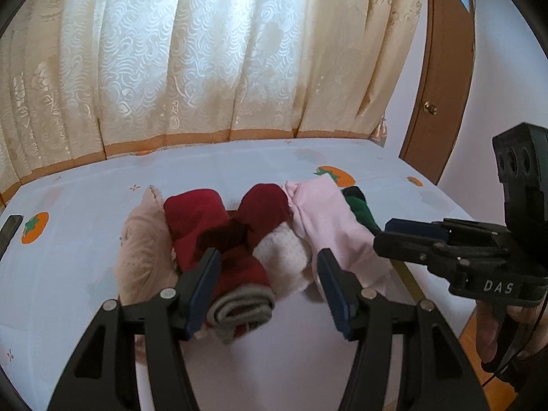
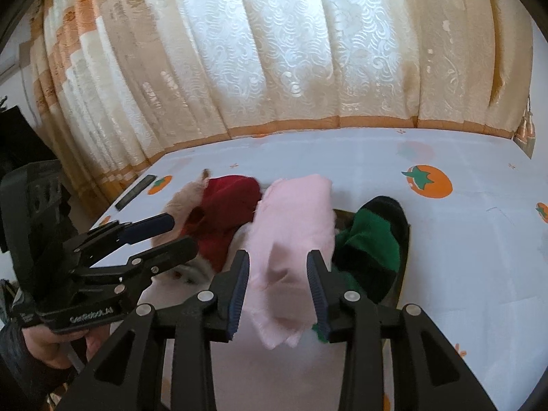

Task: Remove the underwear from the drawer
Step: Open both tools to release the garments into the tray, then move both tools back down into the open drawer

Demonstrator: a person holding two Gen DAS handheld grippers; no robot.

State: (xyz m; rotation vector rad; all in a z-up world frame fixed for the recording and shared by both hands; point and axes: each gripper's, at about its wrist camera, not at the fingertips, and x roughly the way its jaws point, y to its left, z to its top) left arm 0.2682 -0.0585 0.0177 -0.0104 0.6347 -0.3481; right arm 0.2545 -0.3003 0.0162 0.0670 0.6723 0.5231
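Jaws parted, right gripper (image 2: 277, 287) over pink underwear (image 2: 291, 239), bed edge (image 1: 441, 198) alongside

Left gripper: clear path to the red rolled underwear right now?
Probably yes. The left gripper is open with the red roll directly ahead between its fingers; nothing covers it, and the right gripper sits off to the side.

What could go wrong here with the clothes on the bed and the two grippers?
1. The pink garment lies between the right gripper fingers, which stand apart from it, so it may slide off the bed edge.
2. The left gripper is open around the rolled red garment; closing could also snag the white dotted piece beside it.
3. The grippers sit close together and could knock each other.
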